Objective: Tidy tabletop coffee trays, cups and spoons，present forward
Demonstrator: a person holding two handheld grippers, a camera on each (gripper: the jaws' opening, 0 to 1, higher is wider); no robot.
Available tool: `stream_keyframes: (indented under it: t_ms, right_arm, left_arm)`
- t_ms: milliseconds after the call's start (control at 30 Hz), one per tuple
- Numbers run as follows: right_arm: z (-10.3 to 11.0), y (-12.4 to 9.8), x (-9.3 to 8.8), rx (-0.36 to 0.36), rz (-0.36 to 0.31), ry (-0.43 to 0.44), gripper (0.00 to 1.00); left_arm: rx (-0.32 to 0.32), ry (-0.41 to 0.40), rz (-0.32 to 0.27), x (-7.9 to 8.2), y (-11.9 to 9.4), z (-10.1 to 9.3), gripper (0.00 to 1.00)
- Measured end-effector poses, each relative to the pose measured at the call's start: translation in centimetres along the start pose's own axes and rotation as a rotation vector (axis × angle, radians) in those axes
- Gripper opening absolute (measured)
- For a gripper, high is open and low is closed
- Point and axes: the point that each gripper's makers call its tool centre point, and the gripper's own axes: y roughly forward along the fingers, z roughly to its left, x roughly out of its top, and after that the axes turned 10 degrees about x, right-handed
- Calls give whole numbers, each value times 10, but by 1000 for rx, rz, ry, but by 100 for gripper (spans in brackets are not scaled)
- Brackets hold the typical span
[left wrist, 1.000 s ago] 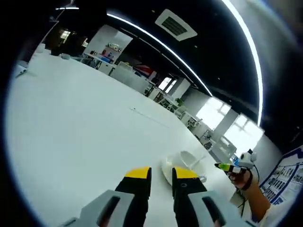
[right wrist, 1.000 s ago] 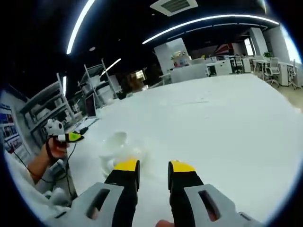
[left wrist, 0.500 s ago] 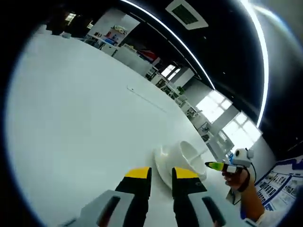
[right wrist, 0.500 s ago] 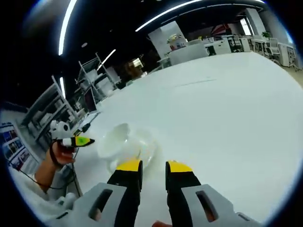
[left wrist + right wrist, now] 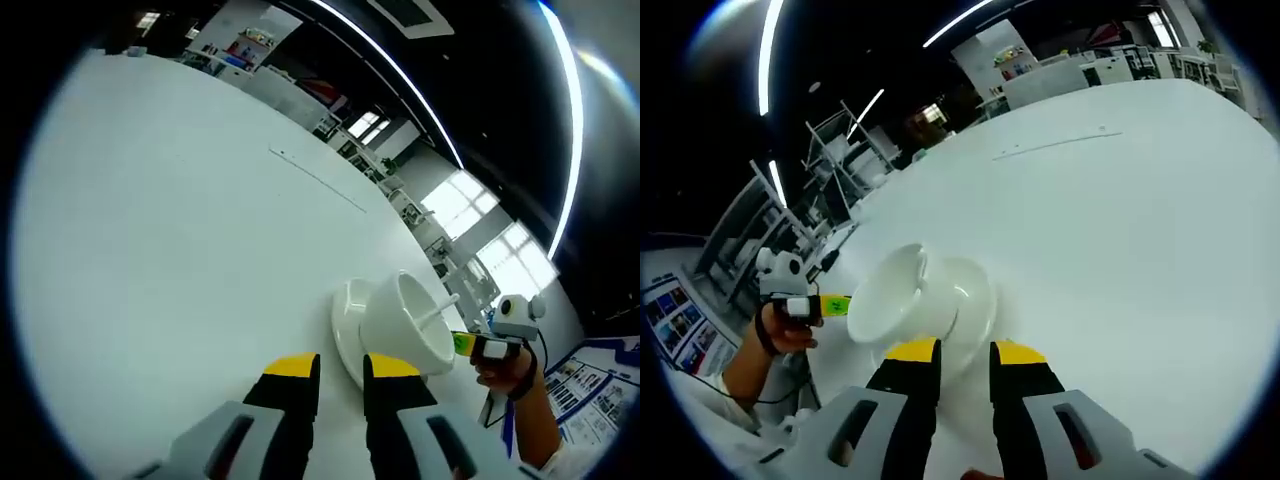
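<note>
A white cup [image 5: 408, 322] sits on a white saucer [image 5: 343, 325] on the white table, just beyond my left gripper [image 5: 341, 370]. A thin spoon [image 5: 441, 306] pokes out across the cup's mouth. The left jaws stand shut with a narrow slit and nothing in it, the right-hand tip overlapping the saucer's near rim. In the right gripper view the same cup [image 5: 890, 295] and saucer [image 5: 972, 305] lie directly past my right gripper [image 5: 964, 355], which is shut and holds nothing. Its tips cover the saucer's near edge.
A person's hand [image 5: 512, 372] holds a small green-and-white device beside the cup; the same hand [image 5: 775, 328] appears at the left of the right gripper view. The wide white table [image 5: 1140, 220] stretches beyond. Shelving [image 5: 825, 185] and desks stand far off.
Both views have closed in on the cup and saucer, which now look larger and sit right at the jaw tips. The jaws' gap has stayed the same.
</note>
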Motion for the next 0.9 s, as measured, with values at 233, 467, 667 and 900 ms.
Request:
stream_keyframes:
  t_ms: [233,467,667,900]
  right_arm:
    - [0,9,-6,-9,20,19,20]
    - [-4,12,-7,-27,30,35,19]
    - [-6,16,-9,-46,47,36,18]
    - [-11,22,-12,-61,61,55,15]
  left_arm:
    - [1,-5,34,-6,16,-9,20]
    - [0,-22,65,-10,32,-18,20]
    - [12,-30,74,-16,38,-24,19]
    - [22,-53,77,-15,42,-25,18]
